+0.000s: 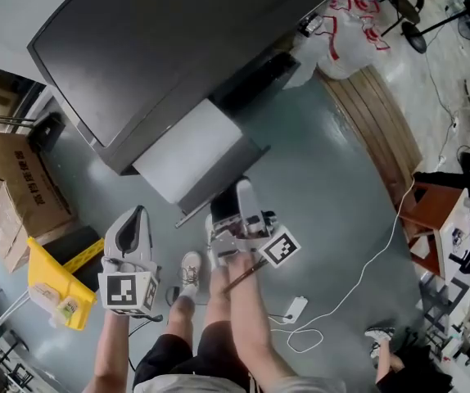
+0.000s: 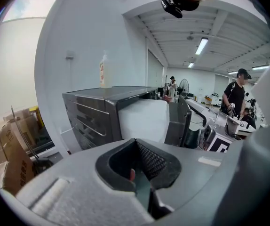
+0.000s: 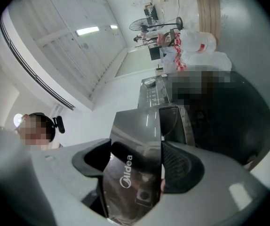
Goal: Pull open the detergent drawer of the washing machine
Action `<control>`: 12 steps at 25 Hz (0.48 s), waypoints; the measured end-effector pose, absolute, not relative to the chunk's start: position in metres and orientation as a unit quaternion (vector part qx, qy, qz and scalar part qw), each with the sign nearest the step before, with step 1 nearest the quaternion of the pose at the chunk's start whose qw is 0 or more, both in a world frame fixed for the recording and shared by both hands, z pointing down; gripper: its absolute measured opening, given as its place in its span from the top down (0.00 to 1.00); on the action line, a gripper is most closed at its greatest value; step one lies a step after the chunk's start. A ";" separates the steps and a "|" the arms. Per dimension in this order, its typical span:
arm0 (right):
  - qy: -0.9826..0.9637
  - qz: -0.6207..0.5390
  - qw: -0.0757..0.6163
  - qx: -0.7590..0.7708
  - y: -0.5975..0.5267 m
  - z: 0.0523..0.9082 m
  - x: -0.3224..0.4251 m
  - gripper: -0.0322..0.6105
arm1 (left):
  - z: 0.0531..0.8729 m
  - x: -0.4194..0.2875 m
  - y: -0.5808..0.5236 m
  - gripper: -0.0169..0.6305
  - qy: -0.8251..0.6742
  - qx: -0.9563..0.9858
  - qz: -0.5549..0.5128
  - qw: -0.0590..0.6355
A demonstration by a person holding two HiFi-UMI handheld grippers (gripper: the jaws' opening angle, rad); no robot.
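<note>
A person stands before a dark-topped washing machine [image 1: 178,47] on a grey-green floor [image 1: 333,203], a hand-held gripper in each hand. The detergent drawer [image 1: 190,158] stands pulled well out from the machine's front, its white body exposed and its grey front panel toward the person.

The right hand-held gripper [image 1: 233,205] is clamped on that front panel. In the right gripper view, its two jaws press on either side of the glossy dark drawer [image 3: 132,131], which bears the word "Midea", with the right hand-held gripper [image 3: 137,164] holding it edge-on.

The left hand-held gripper [image 1: 137,217] hangs to the left of the drawer and apart from it, touching nothing. In the left gripper view, the left hand-held gripper [image 2: 137,173] has its jaws drawn together with nothing between them, and it looks toward the side of the washing machine [image 2: 97,112] and the extended drawer [image 2: 142,119]. A pale bottle [image 2: 105,70] stands on the machine's top.

Around the machine, cardboard boxes [image 1: 2,178] are stacked at the left, with a yellow plastic object [image 1: 55,289] just below them. White plastic bags [image 1: 350,23] with red print lie beyond the machine's right corner, beside a wooden platform [image 1: 378,125]. A white power strip [image 1: 294,308] lies on the floor near the person's feet, its cable running off to the right.
</note>
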State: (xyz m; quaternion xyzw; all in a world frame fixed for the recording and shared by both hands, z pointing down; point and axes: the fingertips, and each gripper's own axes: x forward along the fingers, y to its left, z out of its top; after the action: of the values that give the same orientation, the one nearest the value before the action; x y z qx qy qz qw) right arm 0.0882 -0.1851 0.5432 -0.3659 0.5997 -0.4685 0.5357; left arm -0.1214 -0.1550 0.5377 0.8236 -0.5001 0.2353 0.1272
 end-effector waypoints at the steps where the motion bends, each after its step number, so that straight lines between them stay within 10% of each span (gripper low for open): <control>1: 0.600 -0.469 0.535 -0.365 -0.182 0.542 0.091 0.43 | 0.535 -0.117 -0.153 0.96 -0.499 0.825 0.234 0.126; 12: 0.597 -0.466 0.538 -0.370 -0.141 0.543 0.122 0.43 | 0.523 -0.091 -0.132 0.96 -0.483 0.838 0.223 0.118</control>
State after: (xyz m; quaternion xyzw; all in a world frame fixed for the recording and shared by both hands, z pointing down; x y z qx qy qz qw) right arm 0.1223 -0.1414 0.5430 -0.3701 0.5973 -0.4661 0.5376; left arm -0.0911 -0.1318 0.5231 0.8382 -0.4834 0.2233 0.1177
